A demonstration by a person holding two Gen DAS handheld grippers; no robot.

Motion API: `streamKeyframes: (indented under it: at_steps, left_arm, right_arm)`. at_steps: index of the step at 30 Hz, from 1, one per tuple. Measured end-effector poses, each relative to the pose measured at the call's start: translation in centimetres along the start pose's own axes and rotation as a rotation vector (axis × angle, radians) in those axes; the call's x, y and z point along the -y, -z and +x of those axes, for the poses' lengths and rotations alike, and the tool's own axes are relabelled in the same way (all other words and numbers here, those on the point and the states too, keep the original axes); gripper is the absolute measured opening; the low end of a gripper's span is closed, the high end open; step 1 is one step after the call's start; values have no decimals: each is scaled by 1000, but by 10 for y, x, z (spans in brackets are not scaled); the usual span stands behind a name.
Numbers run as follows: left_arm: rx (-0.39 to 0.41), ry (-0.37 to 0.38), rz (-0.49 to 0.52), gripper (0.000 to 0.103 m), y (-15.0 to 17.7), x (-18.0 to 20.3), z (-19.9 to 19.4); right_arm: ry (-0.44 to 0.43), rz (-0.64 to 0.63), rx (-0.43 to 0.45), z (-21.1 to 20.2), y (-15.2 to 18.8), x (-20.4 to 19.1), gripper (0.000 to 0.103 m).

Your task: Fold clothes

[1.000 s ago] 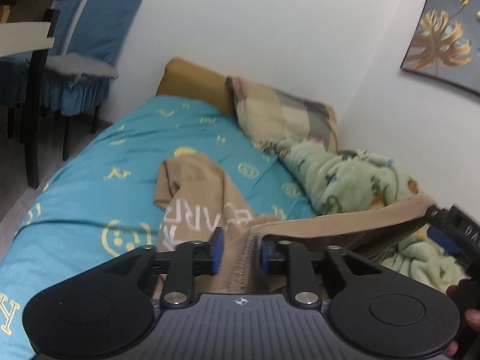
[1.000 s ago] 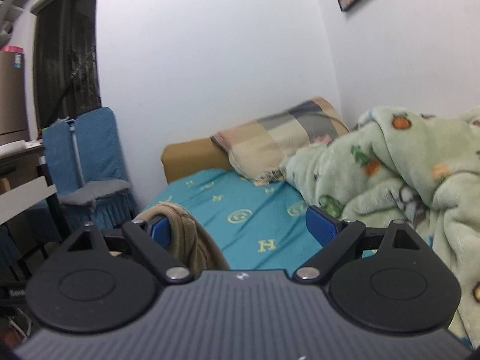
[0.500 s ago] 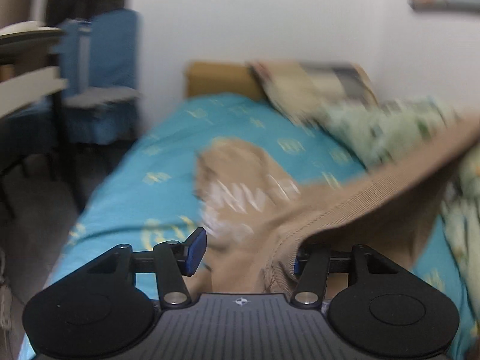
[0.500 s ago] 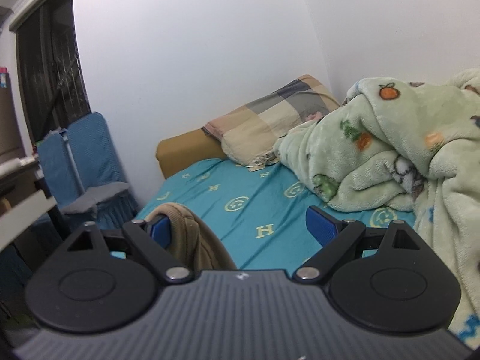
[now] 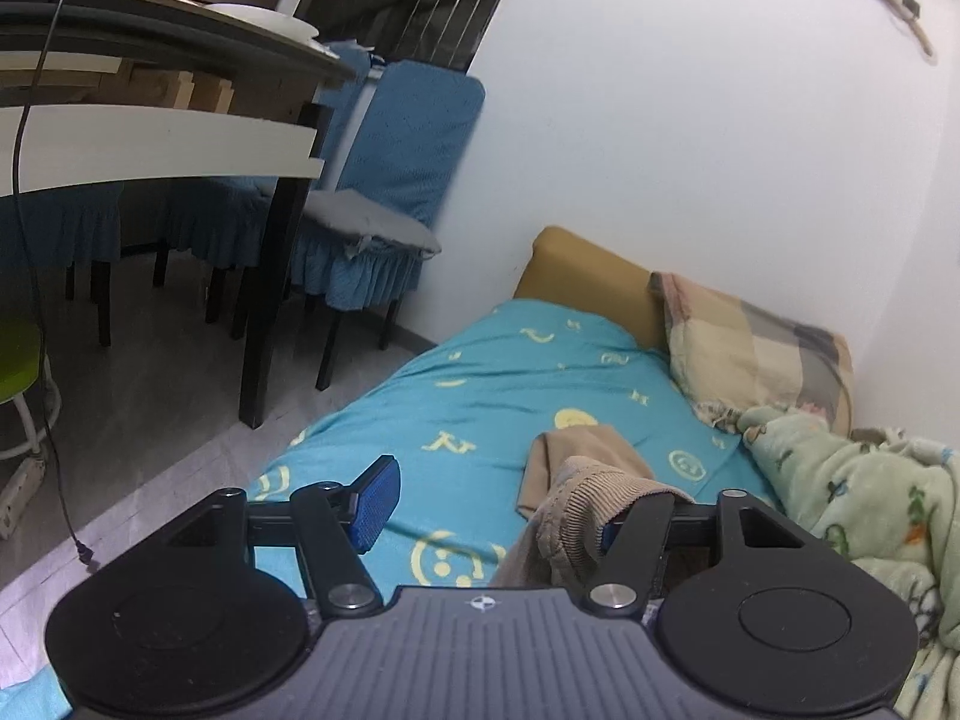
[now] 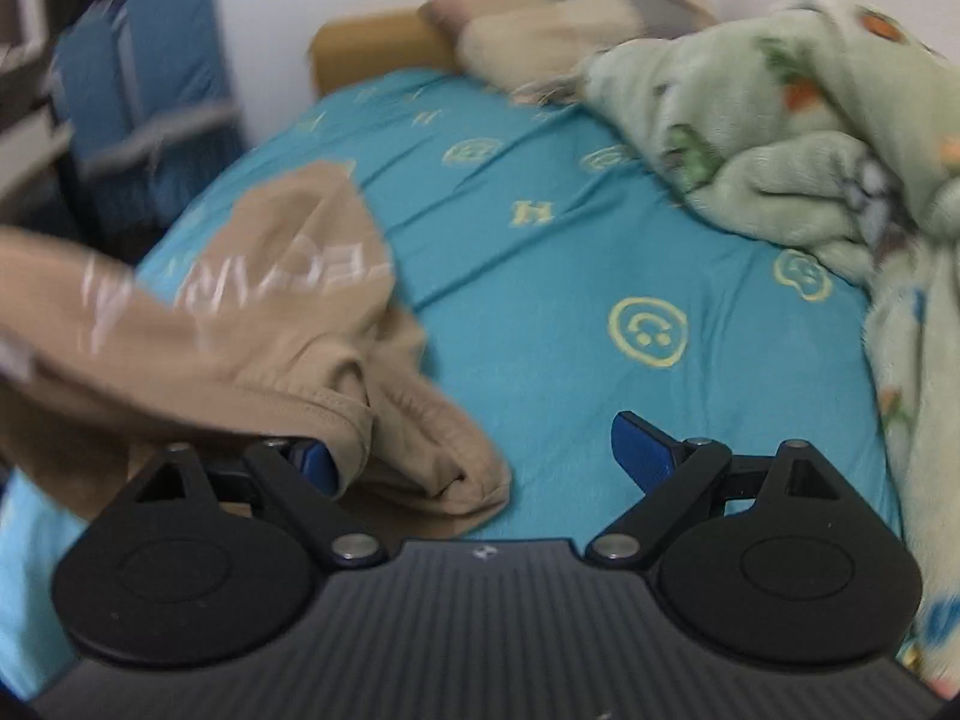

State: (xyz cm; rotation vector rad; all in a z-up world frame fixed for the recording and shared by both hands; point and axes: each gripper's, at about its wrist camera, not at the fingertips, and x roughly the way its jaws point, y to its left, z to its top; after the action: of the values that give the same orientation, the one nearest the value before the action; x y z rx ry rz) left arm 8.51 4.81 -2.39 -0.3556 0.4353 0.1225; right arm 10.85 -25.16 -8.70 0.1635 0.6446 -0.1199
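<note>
A tan garment with white lettering [image 6: 282,300] lies bunched on the teal bed sheet [image 6: 570,276]. In the left wrist view its ribbed hem [image 5: 585,498] hangs over my right finger while the rest lies on the sheet beyond. My left gripper [image 5: 492,510] is open, the cloth draped on one finger only. My right gripper [image 6: 474,456] is open; a fold of the garment rests against its left finger [image 6: 315,462]. The right wrist view is blurred.
A green fleece blanket [image 6: 810,120] is heaped on the bed's right side, with a checked pillow [image 5: 750,354] at the head. Left of the bed stand a dark table [image 5: 162,120], blue-covered chairs [image 5: 390,180], and a hanging cable [image 5: 36,300].
My left gripper opened from shut on the hem and swung left toward the table. My right gripper tipped down toward the bed, and the garment dropped onto the sheet.
</note>
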Motion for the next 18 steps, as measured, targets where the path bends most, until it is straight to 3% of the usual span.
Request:
streamKeyframes:
  at_steps: [4,7,10,14,18]
  left_arm:
    - [-42,49,50,62,8,1,-1]
    - [-41,79,108,62,14,12,-7]
    - [-36,102,170,62,22,25,-13]
    - [-43,102,246,62,32,38,-16]
    - [-47,114,255,62,34,41,-16]
  right_arm:
    - [-13,112,229,-43,-18,14,92]
    - [-31,101,328,-64,-24,17,92]
    - [-31,70,352,-68,-26,15,92]
    - [-17,52,313,-57,-25,13,92]
    - [23,4,173,-36,-23,14,92]
